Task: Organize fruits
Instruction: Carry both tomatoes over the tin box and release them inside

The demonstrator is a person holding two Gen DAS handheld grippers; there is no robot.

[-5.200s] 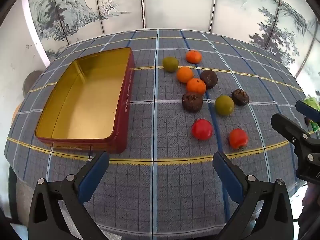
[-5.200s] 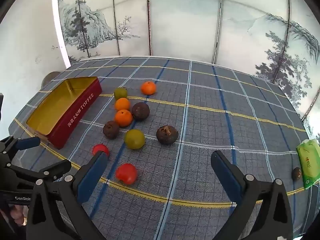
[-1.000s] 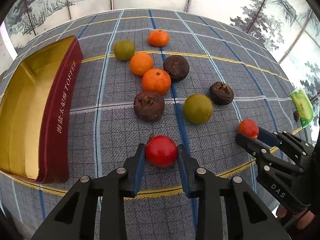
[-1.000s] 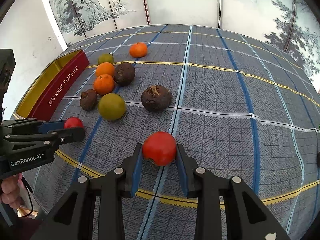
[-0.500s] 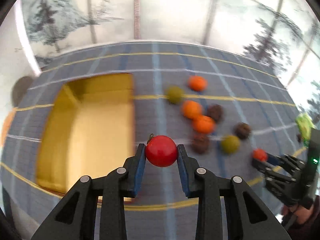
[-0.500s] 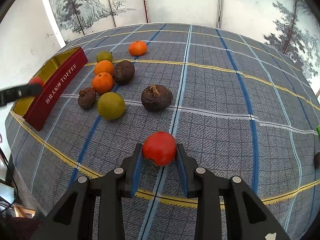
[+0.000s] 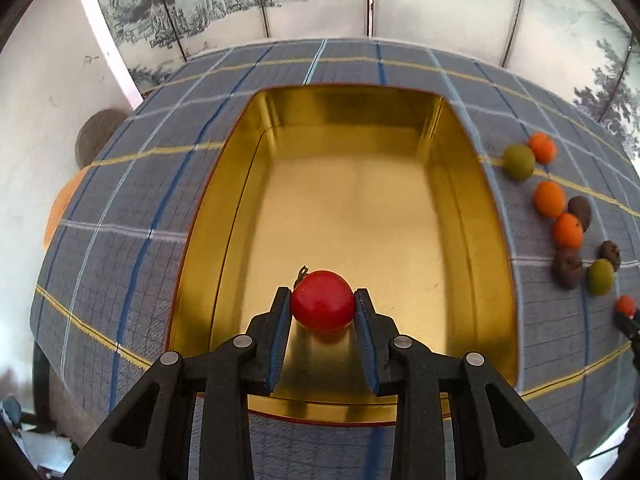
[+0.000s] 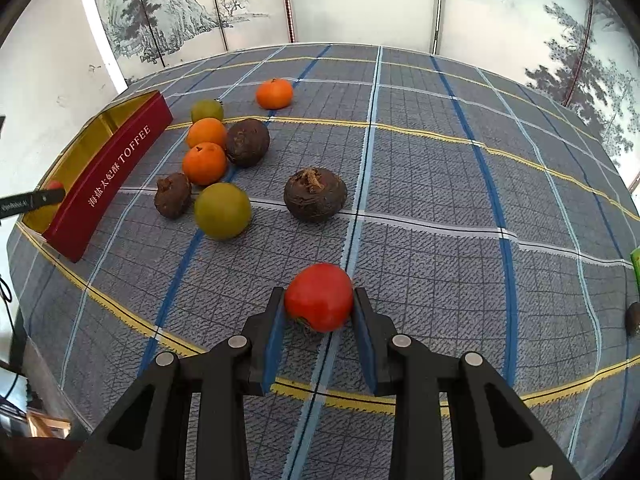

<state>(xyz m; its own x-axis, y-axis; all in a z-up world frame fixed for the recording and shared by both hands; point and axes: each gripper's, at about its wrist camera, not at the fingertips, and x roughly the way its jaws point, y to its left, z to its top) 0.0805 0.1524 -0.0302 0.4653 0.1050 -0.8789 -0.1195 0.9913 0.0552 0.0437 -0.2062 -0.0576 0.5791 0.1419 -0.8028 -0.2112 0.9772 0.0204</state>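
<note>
Fruits are the job here, & the gold tin is the spot to put them in, so I'll tell where stuff is from that tin. One red tomato sits right over the near end of the tin, held in the left gripper; its two blue fingers squeeze it from both sides so it won't drop too soon. I can't tell if it touches the tin floor yet or hangs just above. It's held there bc the tin is where fruit should go, I think, & the next step is prob to let go. The tin has no other fruit in it, so the job looks like it's just starting. Away from the tin, on the far side of the fruit pile, the right gripper has its fingers shut tight on a 2nd tomato, low by the checked surface; can't tell if it's lifted. Holding one in each gripper saves time, I guess. Between that tomato & the tin lie the rest: oranges, green fruits & brown lumpy ones, all close in a bunch just beside the tin's red side w/ the word TOFFEE. Round fruit rolls, so letting go low in the tin is safer.
</note>
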